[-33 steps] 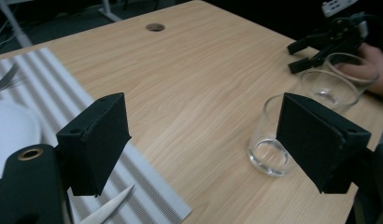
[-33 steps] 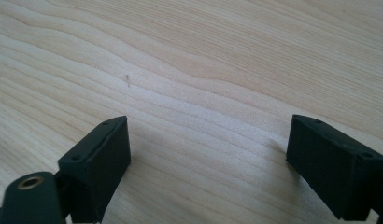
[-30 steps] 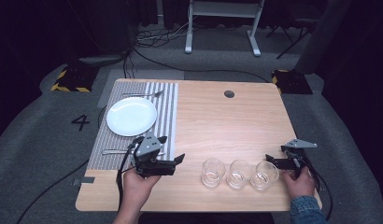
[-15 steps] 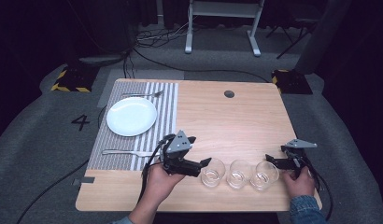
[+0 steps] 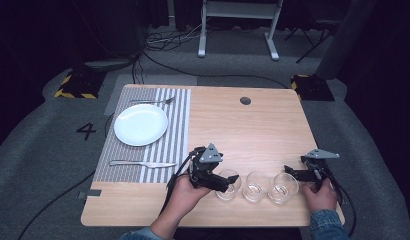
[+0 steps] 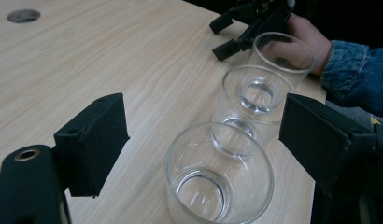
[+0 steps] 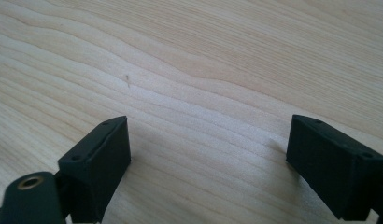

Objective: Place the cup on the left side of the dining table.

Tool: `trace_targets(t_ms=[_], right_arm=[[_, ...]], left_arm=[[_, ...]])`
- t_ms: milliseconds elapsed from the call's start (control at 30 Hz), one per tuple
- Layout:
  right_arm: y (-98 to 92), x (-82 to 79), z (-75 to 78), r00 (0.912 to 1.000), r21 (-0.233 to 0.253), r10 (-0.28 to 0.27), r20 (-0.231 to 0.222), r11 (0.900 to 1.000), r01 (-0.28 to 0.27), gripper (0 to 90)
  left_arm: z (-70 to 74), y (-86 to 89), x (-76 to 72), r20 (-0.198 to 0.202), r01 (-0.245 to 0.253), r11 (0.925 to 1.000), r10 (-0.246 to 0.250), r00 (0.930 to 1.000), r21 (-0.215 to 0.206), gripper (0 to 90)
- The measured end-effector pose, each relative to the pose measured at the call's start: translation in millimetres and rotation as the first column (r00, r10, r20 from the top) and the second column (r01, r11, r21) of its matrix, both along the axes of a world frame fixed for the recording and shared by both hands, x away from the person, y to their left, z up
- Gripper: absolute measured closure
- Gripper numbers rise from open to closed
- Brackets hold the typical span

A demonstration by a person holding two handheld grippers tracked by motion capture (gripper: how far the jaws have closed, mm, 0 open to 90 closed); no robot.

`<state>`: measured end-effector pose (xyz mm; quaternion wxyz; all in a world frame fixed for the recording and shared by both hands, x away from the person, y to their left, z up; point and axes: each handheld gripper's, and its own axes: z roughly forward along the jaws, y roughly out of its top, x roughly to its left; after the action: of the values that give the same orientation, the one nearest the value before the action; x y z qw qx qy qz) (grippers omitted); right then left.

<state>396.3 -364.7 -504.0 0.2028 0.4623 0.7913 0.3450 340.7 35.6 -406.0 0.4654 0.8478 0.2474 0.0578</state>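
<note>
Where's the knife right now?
In the high view the knife lies on the striped placemat at the table's left, just nearer the person than the white plate.

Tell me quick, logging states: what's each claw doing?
Left claw: open around the nearest glass, not gripping.
Right claw: open, empty.

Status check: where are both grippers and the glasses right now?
Left gripper open, jaws either side of the nearest clear drinking glass. Right gripper open over bare wooden table. Two more clear glasses crowd close behind.

Three clear empty glasses stand upright in a row near the table's front edge.
</note>
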Motion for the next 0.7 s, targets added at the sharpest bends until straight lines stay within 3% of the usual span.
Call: trace_targets(t_ms=[133,167,233,433,533,700], right_arm=[[0.0,0.0,0.0,1.0,0.0,0.0,0.0,1.0,0.0,13.7],[0.0,0.0,0.0,1.0,0.0,0.0,0.0,1.0,0.0,13.7],[0.0,0.0,0.0,1.0,0.0,0.0,0.0,1.0,0.0,13.7],[0.0,0.0,0.0,1.0,0.0,0.0,0.0,1.0,0.0,13.7],[0.0,0.0,0.0,1.0,0.0,0.0,0.0,1.0,0.0,13.7],[0.0,0.0,0.0,1.0,0.0,0.0,0.0,1.0,0.0,13.7]], left_arm=[[-11.2,-5.1,2.7,0.001,-0.013,0.9997,0.013,0.9999,0.021,12.8],[-17.7,-7.4,3.4,-0.001,-0.015,0.9992,0.015,0.9999,0.036,5.2],[-23.6,-8.8,3.9,-0.014,-0.014,0.9988,0.015,0.9998,0.047,1.9],[-35.2,-6.3,2.4,-0.025,-0.009,0.9996,0.01,0.9996,0.027,0.0],[-39.7,-5.9,0.4,-0.056,0.033,0.9992,-0.034,0.9979,-0.022,0.0],[-48.0,-13.4,-2.7,-0.058,0.077,0.997,-0.076,0.9954,0.01,0.0]])
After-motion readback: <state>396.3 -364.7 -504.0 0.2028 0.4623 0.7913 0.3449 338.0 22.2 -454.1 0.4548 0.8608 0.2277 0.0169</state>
